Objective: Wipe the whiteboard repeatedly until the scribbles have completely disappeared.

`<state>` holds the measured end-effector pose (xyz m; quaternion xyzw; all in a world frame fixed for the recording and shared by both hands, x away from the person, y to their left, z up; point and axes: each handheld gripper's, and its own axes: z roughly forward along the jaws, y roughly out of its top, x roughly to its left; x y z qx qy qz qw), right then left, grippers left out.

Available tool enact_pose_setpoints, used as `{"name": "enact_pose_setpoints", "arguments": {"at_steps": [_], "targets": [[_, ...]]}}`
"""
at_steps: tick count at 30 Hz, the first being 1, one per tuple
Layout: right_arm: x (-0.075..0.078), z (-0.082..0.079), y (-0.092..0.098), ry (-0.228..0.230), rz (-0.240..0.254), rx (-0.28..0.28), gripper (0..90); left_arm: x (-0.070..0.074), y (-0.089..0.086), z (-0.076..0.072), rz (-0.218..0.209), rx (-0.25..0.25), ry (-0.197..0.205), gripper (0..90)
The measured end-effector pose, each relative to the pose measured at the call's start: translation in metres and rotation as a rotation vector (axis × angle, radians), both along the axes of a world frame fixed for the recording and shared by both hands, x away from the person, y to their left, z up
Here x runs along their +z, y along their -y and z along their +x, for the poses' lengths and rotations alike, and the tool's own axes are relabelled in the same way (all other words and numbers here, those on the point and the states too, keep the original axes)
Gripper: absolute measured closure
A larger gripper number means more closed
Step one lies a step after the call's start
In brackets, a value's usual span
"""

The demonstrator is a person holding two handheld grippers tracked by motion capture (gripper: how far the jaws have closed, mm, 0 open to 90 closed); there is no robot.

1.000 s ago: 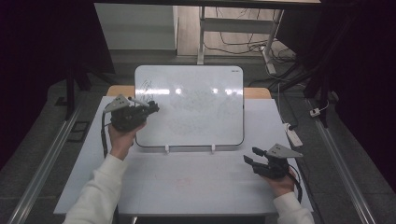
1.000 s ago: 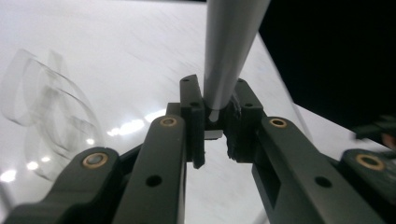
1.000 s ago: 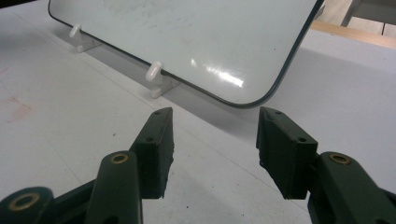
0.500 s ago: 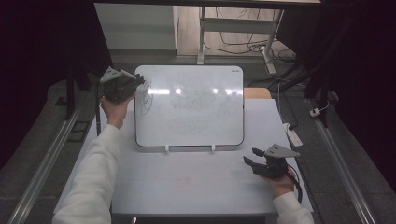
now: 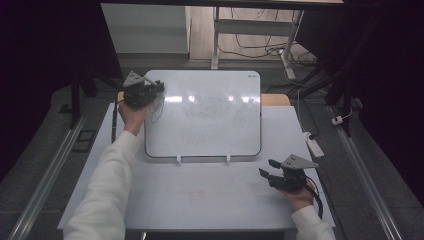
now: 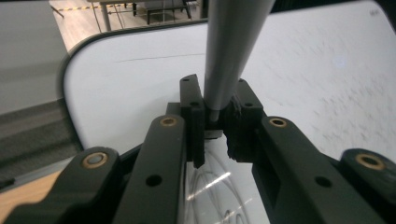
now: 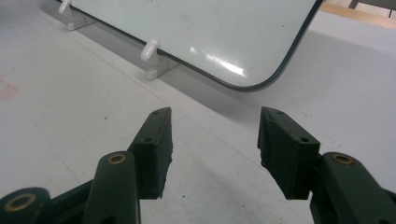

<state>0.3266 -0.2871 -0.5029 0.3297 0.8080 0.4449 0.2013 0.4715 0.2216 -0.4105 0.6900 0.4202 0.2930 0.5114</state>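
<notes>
Shifted right since half a second before: left gripper (image 5: 150, 91), now over the far left corner of the whiteboard (image 5: 210, 125), clamped on a grey pen (image 6: 231, 51) above scribbled lines. Parked near right on the white table (image 5: 200, 195): right gripper (image 5: 272, 169), jaws spread, empty, unmoved.

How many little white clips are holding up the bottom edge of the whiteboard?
2. The left clip sits under the left part of the whiteboard's bottom edge, and the right clip sits under its right part. None seems hidden.
</notes>
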Motion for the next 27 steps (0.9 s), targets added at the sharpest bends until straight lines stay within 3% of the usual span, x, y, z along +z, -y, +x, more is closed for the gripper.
{"name": "enact_pose_setpoints", "arguments": {"at_steps": [1, 3, 5, 8, 10, 12, 15, 17, 20, 24, 27], "targets": [[0.0, 0.0, 0.0, 0.0, -0.001, -0.002, 44.8, 0.001, -0.004, 0.0, -0.003, 0.022, 0.007, 78.2], [0.001, 0.0, 0.001, 0.001, 0.005, -0.008, 44.8, 0.001, -0.018, 0.001, -0.055, 0.071, 0.002, 78.3], [0.002, -0.001, 0.001, 0.001, 0.01, -0.008, 44.8, -0.001, -0.022, 0.001, -0.079, 0.07, -0.009, 78.3], [0.002, -0.001, 0.0, 0.004, 0.013, -0.001, 44.7, -0.003, -0.003, 0.0, -0.05, 0.009, -0.015, 78.3], [0.001, -0.001, -0.001, 0.001, 0.005, 0.001, 44.4, -0.003, 0.013, 0.0, 0.003, -0.02, -0.003, 78.3], [0.001, -0.001, -0.002, 0.0, -0.001, 0.002, 44.2, -0.001, 0.017, -0.001, 0.044, -0.004, 0.017, 78.3], [0.002, -0.001, 0.001, 0.002, 0.007, -0.006, 43.9, 0.001, -0.006, -0.001, -0.011, 0.071, 0.013, 78.3], [0.003, -0.001, 0.002, 0.004, 0.012, -0.009, 43.9, -0.002, -0.019, -0.002, -0.047, 0.071, -0.003, 78.3], [0.002, -0.001, 0.001, 0.002, 0.017, -0.007, 43.9, -0.007, -0.013, -0.004, -0.044, 0.044, 0.0, 78.3], [0.001, -0.001, -0.001, 0.003, 0.003, 0.001, 43.8, -0.01, 0.008, -0.006, 0.003, 0.0, 0.016, 78.3], [0.002, -0.001, -0.001, 0.005, 0.004, -0.003, 43.8, -0.006, 0.0, -0.006, 0.007, 0.027, 0.026, 78.3]]}}
